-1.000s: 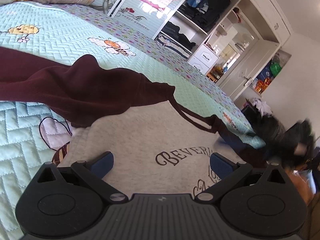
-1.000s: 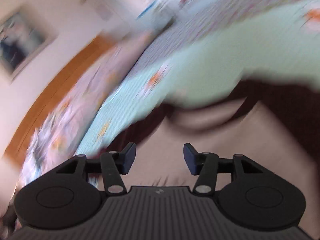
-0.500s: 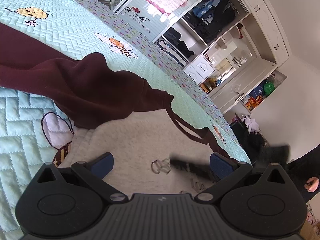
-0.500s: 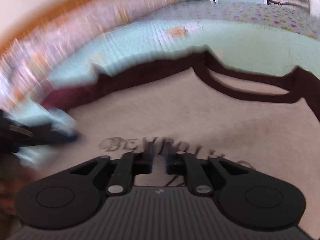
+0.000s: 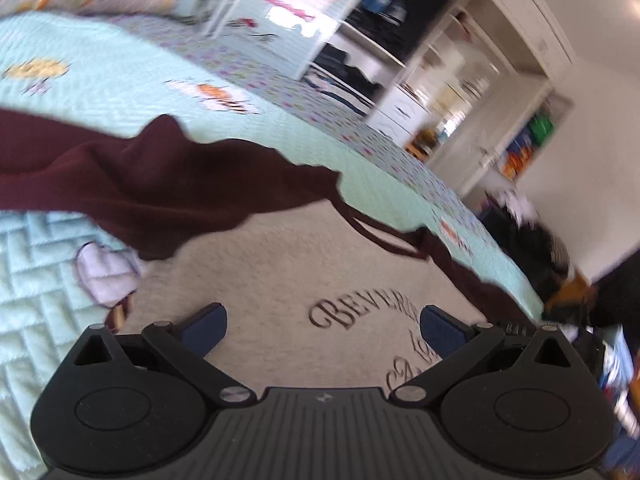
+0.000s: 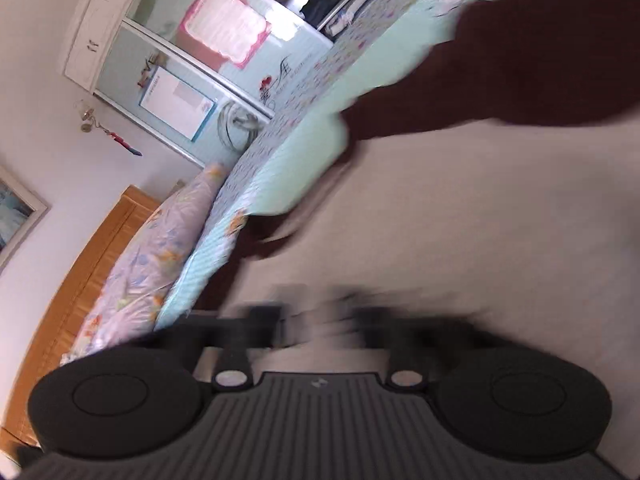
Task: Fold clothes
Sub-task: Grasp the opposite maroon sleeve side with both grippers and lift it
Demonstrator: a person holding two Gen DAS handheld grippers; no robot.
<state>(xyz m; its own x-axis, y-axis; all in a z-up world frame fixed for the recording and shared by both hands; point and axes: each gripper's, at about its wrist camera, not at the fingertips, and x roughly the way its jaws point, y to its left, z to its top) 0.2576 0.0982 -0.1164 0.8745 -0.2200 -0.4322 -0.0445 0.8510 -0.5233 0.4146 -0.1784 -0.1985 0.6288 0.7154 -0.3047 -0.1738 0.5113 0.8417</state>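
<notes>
Sweatshirt [image 5: 288,280] lying flat on bed [image 5: 100,80], handling as soft, light, limp; gripping at maroon sleeve [image 5: 160,184] cuff or hem. Left hand-held gripper [image 5: 322,324] standing wide, empty. Right hand-held gripper [image 6: 320,312] blurred, opening, nothing visibly between.

Sweatshirt [image 5: 280,276] ahead of the left claw: pale grey body, dark lettering reading "BEVER…", maroon sleeves [image 5: 152,184] and neck trim. Quilt [image 5: 36,296] beyond and left of the claw: mint green, zigzag stitching, orange-and-black bee patches, border of small pink and purple flowers. Pillow [image 6: 156,248] left of the right claw: lilac with orange and blue floral print. Headboard [image 6: 80,276]: orange-brown wood. Left gripper [image 5: 320,322] was black, pads [image 5: 206,322] blue.
</notes>
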